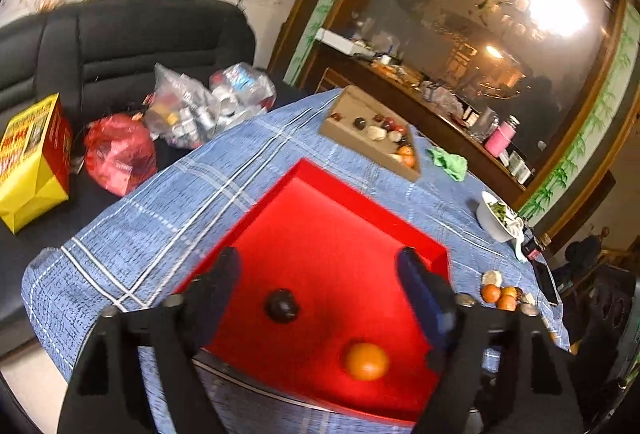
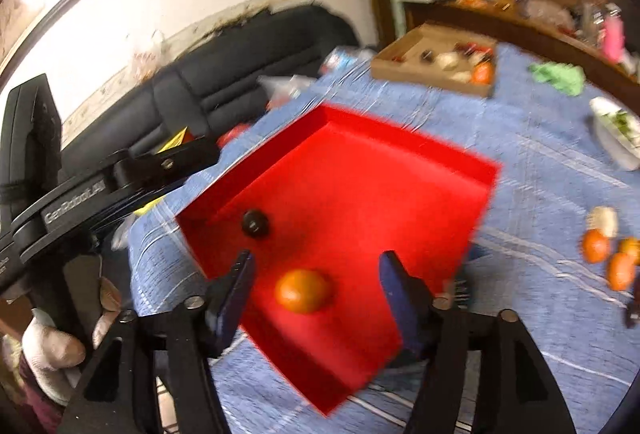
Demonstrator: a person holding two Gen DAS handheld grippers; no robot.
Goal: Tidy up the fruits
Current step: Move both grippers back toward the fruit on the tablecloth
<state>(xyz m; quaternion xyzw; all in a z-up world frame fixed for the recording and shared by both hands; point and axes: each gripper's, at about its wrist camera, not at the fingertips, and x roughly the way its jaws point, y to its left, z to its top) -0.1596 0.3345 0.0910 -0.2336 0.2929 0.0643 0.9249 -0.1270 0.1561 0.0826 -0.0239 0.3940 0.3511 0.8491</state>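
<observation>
A red tray (image 1: 308, 173) (image 2: 460, 157) lies on the blue checked tablecloth. In it are a dark round fruit (image 1: 281, 305) (image 2: 255, 222) and an orange (image 1: 367, 360) (image 2: 303, 290). My left gripper (image 1: 318, 274) is open and empty above the tray's near side, over the dark fruit. My right gripper (image 2: 316, 276) is open and empty, its fingers either side of the orange and above it. A cardboard box (image 1: 356, 141) (image 2: 404, 71) with several fruits stands at the far side. A few oranges (image 1: 500, 296) (image 2: 608, 258) lie loose to the right.
A white bowl (image 1: 490, 220) (image 2: 612, 139) and a green cloth (image 1: 450, 161) (image 2: 558, 75) are at the right. A phone (image 1: 547, 282) lies near the table edge. A black sofa (image 1: 120, 45) with bags stands behind. The left gripper's body (image 2: 80, 201) shows in the right wrist view.
</observation>
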